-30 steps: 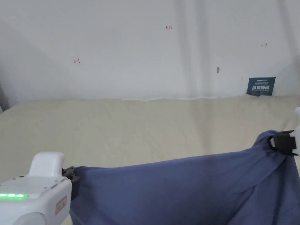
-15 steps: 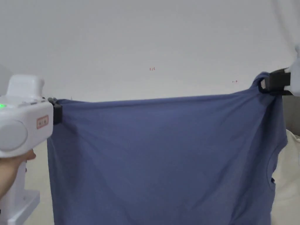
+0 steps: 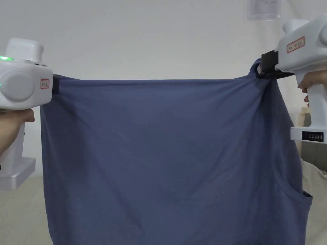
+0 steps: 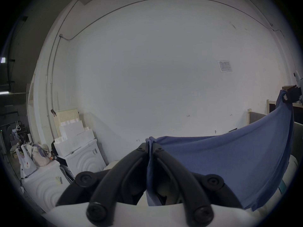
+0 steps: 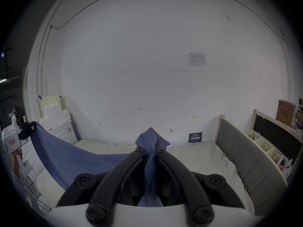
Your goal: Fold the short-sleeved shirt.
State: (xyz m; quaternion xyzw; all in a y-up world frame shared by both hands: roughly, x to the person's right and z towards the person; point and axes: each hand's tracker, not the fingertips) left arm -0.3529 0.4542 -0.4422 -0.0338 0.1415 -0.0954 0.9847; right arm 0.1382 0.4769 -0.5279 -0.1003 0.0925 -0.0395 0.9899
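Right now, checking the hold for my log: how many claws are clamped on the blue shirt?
2. The left claw pinches one top corner of the shirt; the right claw pinches the other, bunched corner.

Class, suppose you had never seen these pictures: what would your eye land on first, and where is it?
First, the blue shirt, held up in the air and spread wide like a curtain across the middle of the head view. Next, the white tools at its top corners: the left gripper and the right gripper, each clamped shut on the cloth. Behind it stands a plain white wall, and below, in the right gripper view, lies a cream bed.
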